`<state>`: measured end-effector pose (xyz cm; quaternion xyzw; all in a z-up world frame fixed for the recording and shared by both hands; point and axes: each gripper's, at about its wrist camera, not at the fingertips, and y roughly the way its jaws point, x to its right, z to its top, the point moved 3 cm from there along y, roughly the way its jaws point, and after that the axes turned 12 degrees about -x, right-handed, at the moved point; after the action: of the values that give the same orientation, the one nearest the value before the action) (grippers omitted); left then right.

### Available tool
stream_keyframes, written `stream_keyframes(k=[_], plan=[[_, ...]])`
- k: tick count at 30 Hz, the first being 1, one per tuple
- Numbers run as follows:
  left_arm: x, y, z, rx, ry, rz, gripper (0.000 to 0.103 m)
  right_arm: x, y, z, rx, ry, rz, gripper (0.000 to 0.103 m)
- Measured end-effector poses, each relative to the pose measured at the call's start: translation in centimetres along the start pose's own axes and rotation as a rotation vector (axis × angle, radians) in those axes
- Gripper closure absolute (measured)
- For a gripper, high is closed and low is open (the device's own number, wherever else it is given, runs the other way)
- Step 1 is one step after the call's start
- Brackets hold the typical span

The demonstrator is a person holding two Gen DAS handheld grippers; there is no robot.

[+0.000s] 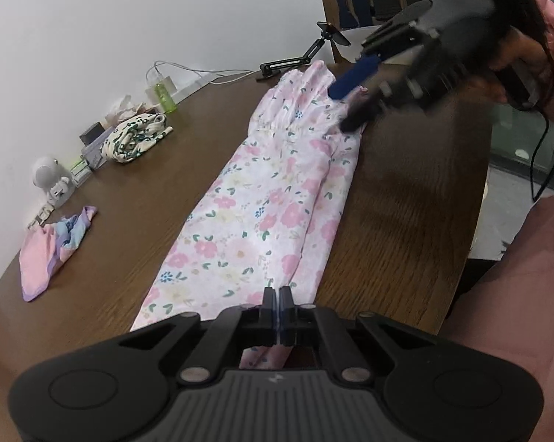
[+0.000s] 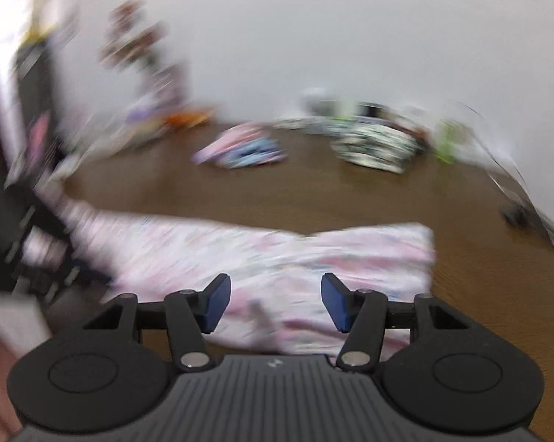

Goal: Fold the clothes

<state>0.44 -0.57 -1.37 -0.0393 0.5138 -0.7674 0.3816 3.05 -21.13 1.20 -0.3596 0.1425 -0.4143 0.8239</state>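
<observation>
So right up close, the left gripper has its two fingers pinched together on the near hem of the pink flowered dress, with a thin fold of the fabric caught between the pads. The dress is laid out long and narrow down the middle of the brown wooden table, folded lengthwise, running away from that gripper toward the far edge. At the other end, the right gripper hangs over the gathered top of the dress with its blue pads spread apart; from its own view the fingers sit about halfway apart with nothing pinched, dress just lying underneath, and that whole view is smeared with blur. A person in a pink sleeve is on the right side. Off to the left on the table there's a small pink and purple folded garment, then a crumpled cream one with dark green flowers. Along the white wall behind: a little white gadget, a green bottle, some cables and a black clamp arm. A wooden chair stands past the far end.
</observation>
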Motion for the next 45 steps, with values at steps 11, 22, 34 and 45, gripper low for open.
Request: stream_keyframes(k=[11,22,34,45], plan=[[0.1,0.0,-0.2,0.012,-0.023,0.011,0.102,0.8,3.9,1.0,-0.198,-0.181,-0.044,0.101],[0.0,-0.3,-0.8,0.030,-0.027,0.025,0.091,0.2,2.5,0.1,-0.235,-0.210,-0.008,0.098],[-5.6,-2.8,-1.5,0.157,-0.422,0.090,0.047,2.1,2.9,4.2,0.005,0.103,0.094,0.046],[-5.8,1.7,-1.5,0.043,-0.412,0.072,0.086,1.6,7.6,2.1,-0.084,0.117,0.008,0.052]])
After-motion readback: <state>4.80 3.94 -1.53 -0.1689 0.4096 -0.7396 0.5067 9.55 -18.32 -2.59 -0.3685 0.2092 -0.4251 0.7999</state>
